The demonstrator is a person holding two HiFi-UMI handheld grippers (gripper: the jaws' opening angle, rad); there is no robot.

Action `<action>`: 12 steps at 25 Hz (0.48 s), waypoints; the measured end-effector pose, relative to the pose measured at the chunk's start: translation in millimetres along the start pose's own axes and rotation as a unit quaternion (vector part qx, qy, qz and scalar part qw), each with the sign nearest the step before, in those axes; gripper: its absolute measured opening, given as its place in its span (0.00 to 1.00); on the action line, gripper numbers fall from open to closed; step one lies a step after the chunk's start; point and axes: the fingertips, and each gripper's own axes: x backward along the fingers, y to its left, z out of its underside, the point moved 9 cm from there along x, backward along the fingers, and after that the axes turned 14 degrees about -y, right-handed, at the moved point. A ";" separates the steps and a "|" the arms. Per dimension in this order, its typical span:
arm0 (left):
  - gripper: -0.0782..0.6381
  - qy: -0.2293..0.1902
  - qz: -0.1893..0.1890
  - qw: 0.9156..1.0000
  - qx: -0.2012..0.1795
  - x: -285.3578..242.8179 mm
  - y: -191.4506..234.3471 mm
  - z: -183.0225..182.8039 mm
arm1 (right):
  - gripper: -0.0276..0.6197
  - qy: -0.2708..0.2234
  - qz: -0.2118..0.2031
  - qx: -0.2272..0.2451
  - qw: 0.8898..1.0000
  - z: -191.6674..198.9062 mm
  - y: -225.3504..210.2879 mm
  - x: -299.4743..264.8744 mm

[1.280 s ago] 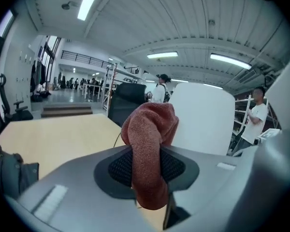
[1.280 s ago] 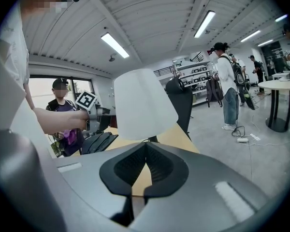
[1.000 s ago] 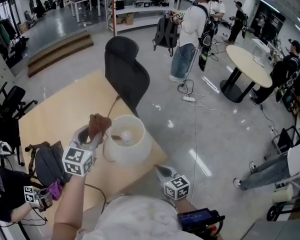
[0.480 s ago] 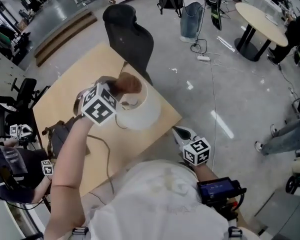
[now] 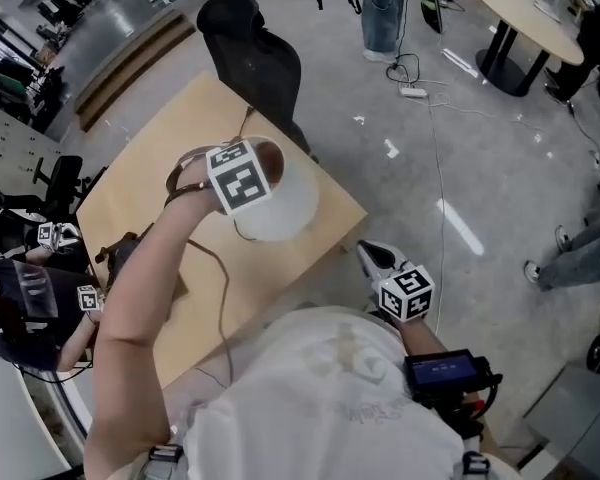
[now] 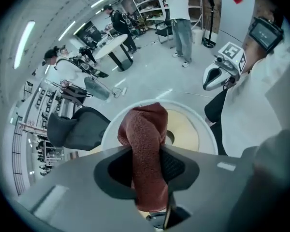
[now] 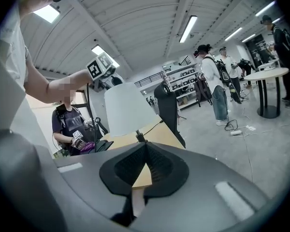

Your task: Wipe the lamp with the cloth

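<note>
My left hand-held gripper (image 6: 147, 151) is clamped on the brown cloth (image 6: 142, 127), over the open top of the white lamp (image 5: 285, 208) on the surface (image 5: 150, 183). Right hand-held gripper (image 7: 144, 146) closed, empty, well apart. Risk: a hard push on the rim tips the unsteadied lamp.

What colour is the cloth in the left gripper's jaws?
Reddish brown. The cloth shows best in the left gripper view.

The left gripper (image 5: 245, 173) is holding a brown cloth (image 5: 268, 155) atop the white lamp (image 5: 292, 208); the right gripper (image 5: 373, 256) is hovering at its four o'clock.
</note>
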 end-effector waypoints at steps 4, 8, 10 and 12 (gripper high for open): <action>0.28 0.057 0.093 0.994 0.021 -3.7 4.2 11.9 | 0.06 0.005 0.004 -0.005 1.000 6.9 -1.4 4.3; 0.28 0.147 0.096 0.984 0.007 -4.3 7.3 18.9 | 0.06 0.010 0.003 -0.010 1.000 10.2 0.6 4.9; 0.28 0.163 0.045 0.986 -0.012 -6.3 12.9 17.9 | 0.06 0.009 0.002 -0.011 1.000 9.3 1.9 3.4; 0.28 0.147 0.001 0.989 -0.011 -8.3 15.4 16.8 | 0.06 0.008 0.001 -0.012 1.000 9.9 2.6 4.2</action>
